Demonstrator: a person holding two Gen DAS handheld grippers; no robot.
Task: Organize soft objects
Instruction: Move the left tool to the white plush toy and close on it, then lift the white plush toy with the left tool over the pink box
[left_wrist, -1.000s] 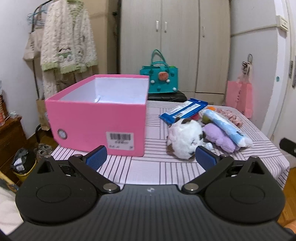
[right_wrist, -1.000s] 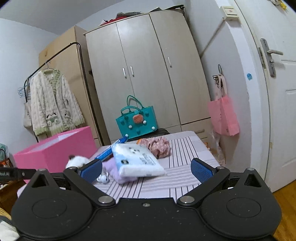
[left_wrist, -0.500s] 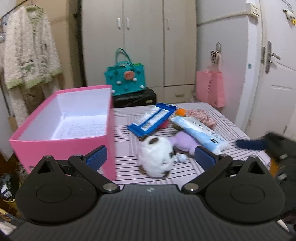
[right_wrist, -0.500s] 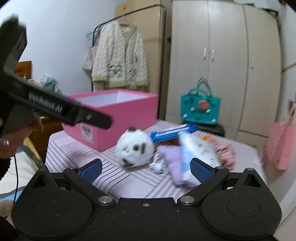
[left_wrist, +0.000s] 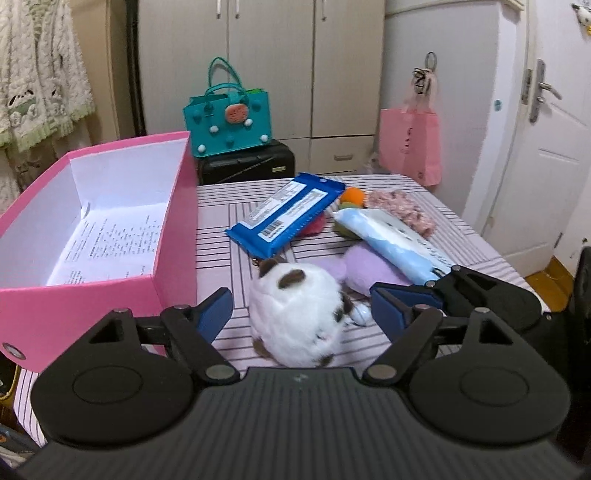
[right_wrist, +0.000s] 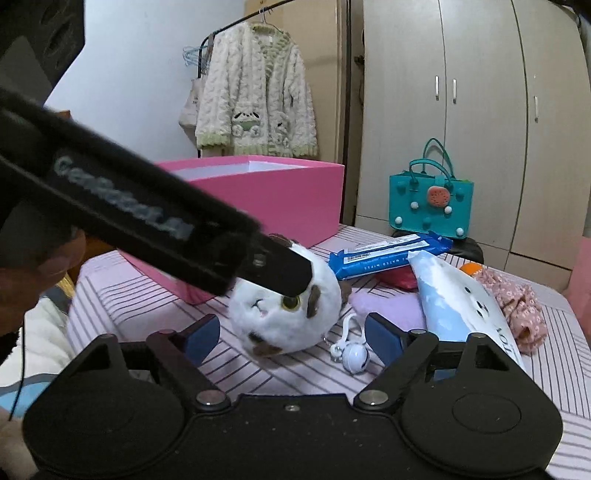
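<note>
My left hand-held gripper (left_wrist: 301, 308) has its jaws closing around the white plush cat (left_wrist: 297, 317), which sits between the blue pads, though I see a gap on each side, so nothing is pinched yet. My right hand-held gripper (right_wrist: 291, 334) is closing too, with the same plush (right_wrist: 286, 310) ahead of and between its fingers, pads not touching it; the left tool's black finger crosses that view from 9 o'clock and ends at the cat's head. A small white bell (right_wrist: 352, 352) lies on the striped table (left_wrist: 258, 221) just at the plush's 3 o'clock. From the left view, a lilac plush (left_wrist: 364, 271) lies at 2 o'clock of the cat, under a pale blue tissue pack (left_wrist: 391, 242); a blue wet-wipes pack (left_wrist: 284, 218) lies at 12 o'clock, and a pink floral scrunchie (left_wrist: 402, 208) farther out. The open pink box (left_wrist: 96, 236) stands at 10 o'clock.
</note>
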